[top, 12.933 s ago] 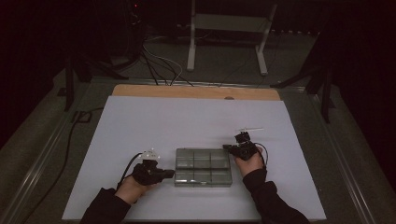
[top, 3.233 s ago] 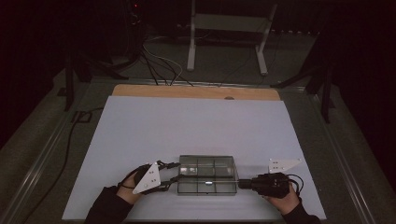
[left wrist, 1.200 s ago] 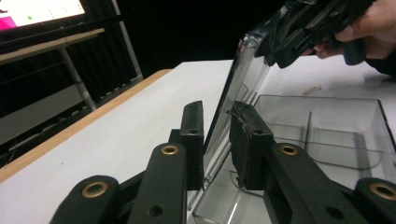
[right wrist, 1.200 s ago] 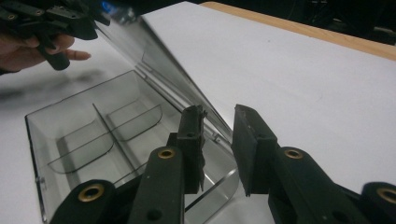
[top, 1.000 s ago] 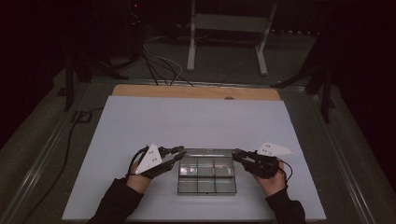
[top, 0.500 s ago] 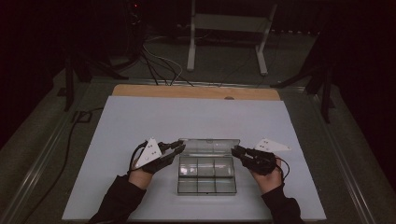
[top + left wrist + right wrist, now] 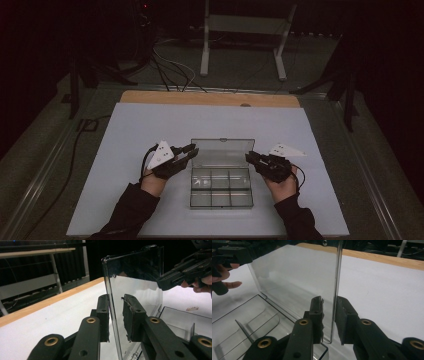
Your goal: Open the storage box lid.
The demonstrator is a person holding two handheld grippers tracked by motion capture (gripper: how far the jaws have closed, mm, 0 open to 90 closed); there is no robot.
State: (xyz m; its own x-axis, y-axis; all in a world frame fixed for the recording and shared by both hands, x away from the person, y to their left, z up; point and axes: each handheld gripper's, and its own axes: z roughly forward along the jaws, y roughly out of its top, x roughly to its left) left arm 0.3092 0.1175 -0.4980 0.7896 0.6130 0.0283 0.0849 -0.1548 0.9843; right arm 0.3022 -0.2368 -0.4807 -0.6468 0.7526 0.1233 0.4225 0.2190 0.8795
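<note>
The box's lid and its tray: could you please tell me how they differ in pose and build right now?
The lid stands raised, close to upright, while the tray lies flat on the white table. The lid is one plain pane; the tray is split by dividers into compartments. The left gripper and right gripper each straddle a lid edge, whereas the tray is untouched. Both are clear plastic, joined along the tray's far edge.

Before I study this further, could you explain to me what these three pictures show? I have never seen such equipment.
A person sits at a white table and holds a hand-operated gripper in each hand. One picture is taken from above; the other two come from small cameras riding on each gripper. On the table lies a clear plastic box with compartments; its lid stands raised. The left gripper and the right gripper each have one side edge of the lid between their jaws, with small gaps visible beside it.
</note>
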